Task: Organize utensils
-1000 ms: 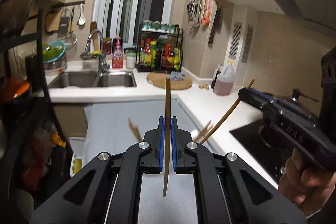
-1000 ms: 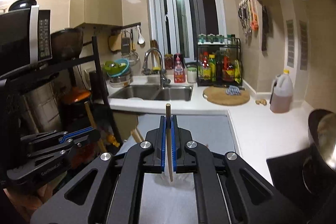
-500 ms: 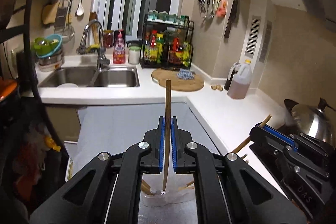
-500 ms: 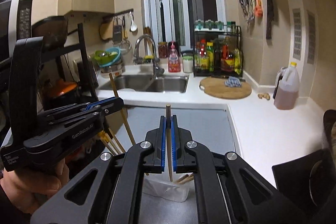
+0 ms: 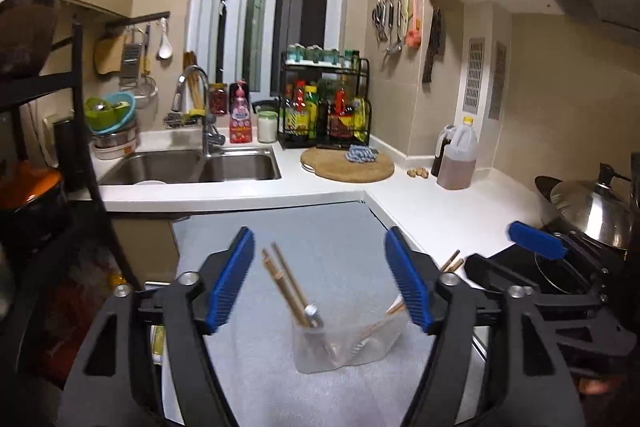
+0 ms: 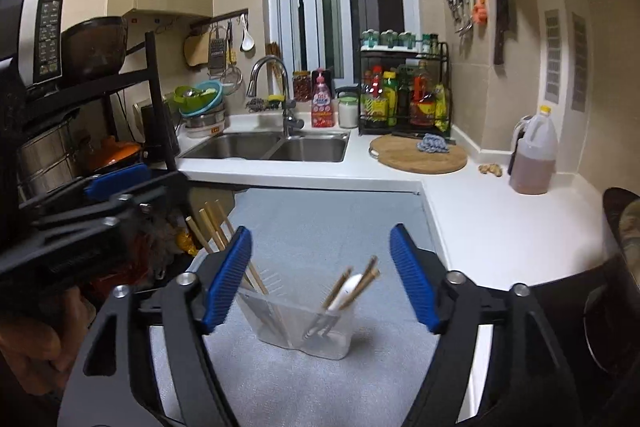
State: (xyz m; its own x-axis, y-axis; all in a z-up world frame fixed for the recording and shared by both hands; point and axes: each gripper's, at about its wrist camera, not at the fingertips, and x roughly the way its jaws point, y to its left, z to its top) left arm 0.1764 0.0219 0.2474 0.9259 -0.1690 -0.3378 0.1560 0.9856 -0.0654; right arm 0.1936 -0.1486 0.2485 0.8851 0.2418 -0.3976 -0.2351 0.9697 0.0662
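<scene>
Both chopsticks released: a second ago each sat clamped upright, now left gripper (image 5: 320, 285) and right gripper (image 6: 320, 277) jaws are opening, nothing between them. Chopsticks (image 5: 286, 283) lean in the clear holder (image 6: 306, 323) on the grey bench mat (image 6: 320, 227). Drop-off looks done. No legible writing; bottle labels are too blurred.

Right gripper (image 6: 320, 277) fingers opening, empty, above clear holder (image 6: 306, 325), chopsticks (image 6: 352, 285) inside

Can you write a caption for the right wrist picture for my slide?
Right gripper, jaws opening and empty, above a clear cup of chopsticks on a gray mat.
</scene>
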